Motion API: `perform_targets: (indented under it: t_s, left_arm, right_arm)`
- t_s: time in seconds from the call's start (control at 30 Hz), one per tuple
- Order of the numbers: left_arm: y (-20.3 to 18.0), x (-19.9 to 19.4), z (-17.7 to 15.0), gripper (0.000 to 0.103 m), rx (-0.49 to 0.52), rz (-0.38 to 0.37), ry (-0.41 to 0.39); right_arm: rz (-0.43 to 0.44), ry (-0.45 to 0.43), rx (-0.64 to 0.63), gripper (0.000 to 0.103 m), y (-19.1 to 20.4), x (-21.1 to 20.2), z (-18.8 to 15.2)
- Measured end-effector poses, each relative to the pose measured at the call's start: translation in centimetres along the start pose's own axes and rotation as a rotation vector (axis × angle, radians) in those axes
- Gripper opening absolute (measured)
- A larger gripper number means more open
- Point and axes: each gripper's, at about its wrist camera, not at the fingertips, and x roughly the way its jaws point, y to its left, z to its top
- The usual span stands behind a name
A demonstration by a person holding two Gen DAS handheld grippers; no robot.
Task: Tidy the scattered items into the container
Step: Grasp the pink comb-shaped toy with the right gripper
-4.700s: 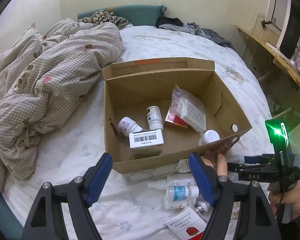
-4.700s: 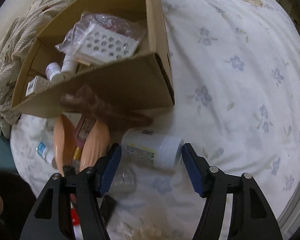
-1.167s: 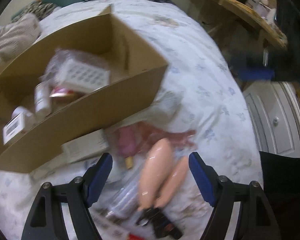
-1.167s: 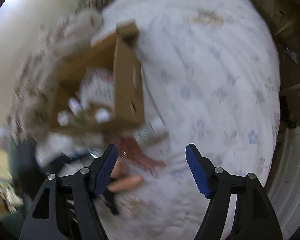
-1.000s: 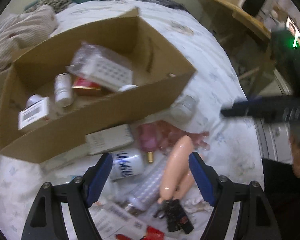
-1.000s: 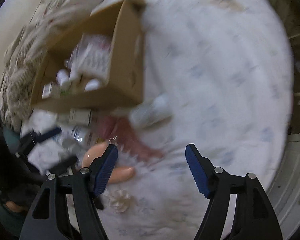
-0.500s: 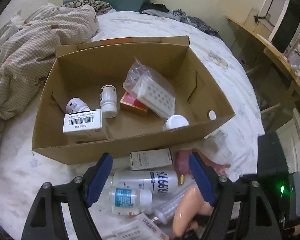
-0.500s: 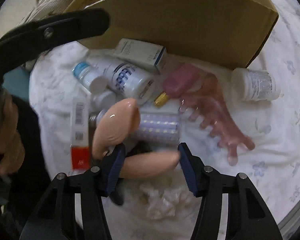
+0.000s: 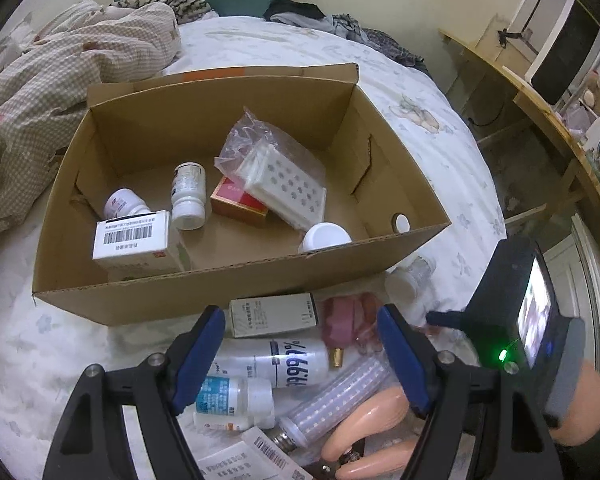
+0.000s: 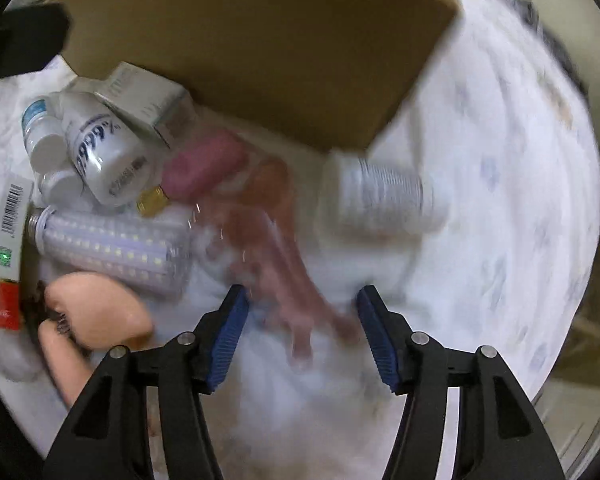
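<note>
White floral bedsheet [image 10: 500, 208], cardboard box [image 9: 180, 300] beyond. The right gripper [image 10: 300, 320], jaws just closing, not yet gripping, straddles the pink comb-like piece [image 10: 284, 240], its length running away towards the box; left gripper [image 9: 300, 356] hangs open.

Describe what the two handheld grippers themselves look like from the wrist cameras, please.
Both match: the left gripper and right gripper each have two black, angular plastic arms with open cut-outs and silver screw heads, ending in blue ribbed pads. Seen from the left camera, the right unit is a black housing with a small lit screen and a green indicator light.
</note>
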Motion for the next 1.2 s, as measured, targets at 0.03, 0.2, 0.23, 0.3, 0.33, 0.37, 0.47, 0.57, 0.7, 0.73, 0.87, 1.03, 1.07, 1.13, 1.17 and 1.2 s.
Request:
perform_targets:
  t_s: [0.03,0.2,0.23,0.3,0.33,0.37,0.47,0.57,0.7,0.73,0.87,1.03,1.07,1.13,1.17,1.2]
  left_arm:
    - [0.2,0.0,0.0,0.079,-0.007,-0.001,0.0]
    - [1.5,0.0,0.0,0.079,-0.075,-0.049,0.021]
    - [1.8,0.0,-0.1,0.079,-0.096,-0.076,0.026]
    - [2.0,-0.2,0.0,0.079,-0.124,-0.134,0.031]
    - [2.0,-0.3,0.0,0.079,-0.133,-0.166,0.031]
    - [1.8,-0.4,0.0,0.079,-0.137,-0.205,0.03]
    - [1.4,-0.5,0.0,0.079,-0.142,-0.276,0.032]
    - [1.0,-0.4,-0.2,0.079,-0.127,-0.24,0.031]
    - [1.4,0.0,-0.2,0.079,-0.145,-0.228,0.042]
    - [1.5,0.0,-0.2,0.079,-0.149,-0.227,0.043]
    - [1.3,0.4,-0.2,0.079,-0.145,-0.222,0.047]
    - [1.1,0.6,-0.1,0.079,-0.14,-0.227,0.052]
    - [1.1,0.6,-0.1,0.079,-0.14,-0.228,0.052]
    - [1.1,0.7,-0.1,0.079,-0.139,-0.227,0.051]
    - [1.1,0.7,-0.1,0.079,-0.139,-0.227,0.051]
    - [1.1,0.8,-0.1,0.079,-0.139,-0.229,0.053]
  right_arm:
    - [0.021,-0.006,0.003,0.038,-0.2,-0.3,0.0]
    - [0.142,-0.047,0.093,0.028,-2.3,-2.7,-0.8]
    - [0.185,-0.063,0.13,0.026,-3.2,-3.5,-1.2]
    - [0.274,-0.107,0.204,0.011,-4.9,-5.1,-1.8]
    - [0.317,-0.13,0.241,0.009,-5.7,-5.9,-2.1]
    - [0.348,-0.154,0.272,0.006,-6.5,-6.6,-2.4]
    - [0.359,-0.179,0.326,0.004,-8.3,-7.7,-3.0]
    - [0.37,-0.122,0.359,0.004,-7.6,-6.6,-3.3]
    - [0.317,-0.045,0.373,0.011,-6.3,-5.1,-2.6]
    - [0.302,-0.028,0.375,0.018,-6.3,-4.8,-2.5]
    - [0.269,0.023,0.35,0.072,-5.9,-4.2,-2.8]
    - [0.14,0.136,0.145,0.069,-1.8,-2.3,-3.1]
    - [0.082,0.17,0.104,0.069,-1.0,-1.3,-3.5]
    - [0.023,0.148,0.076,0.068,0.0,-1.0,-3.4]
    - [0.025,0.122,0.076,0.048,0.1,-1.4,-3.1]
    - [0.045,0.099,0.106,0.032,-0.5,-1.8,-2.8]
